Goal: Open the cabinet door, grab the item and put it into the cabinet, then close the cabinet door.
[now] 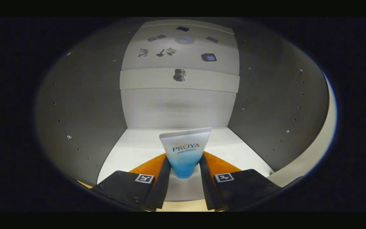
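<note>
A white-to-blue cosmetic tube [185, 152] stands upright between my fingers, crimped end up, blue cap end down. My gripper [184, 168] is shut on the tube, one finger pressing each side. The tube is inside the open cabinet, above its white bottom shelf [138, 149]. Grey side walls [84, 121] rise on both sides of my fingers, and the pale back wall [176, 108] lies straight beyond the tube. Where the tube's base meets the shelf is hidden by my fingers.
Rows of small shelf-pin holes dot the right side wall [281, 121]. A pale ceiling panel [183, 47] above carries several small dark fittings. The cabinet's light front edge [326, 133] curves past on the right.
</note>
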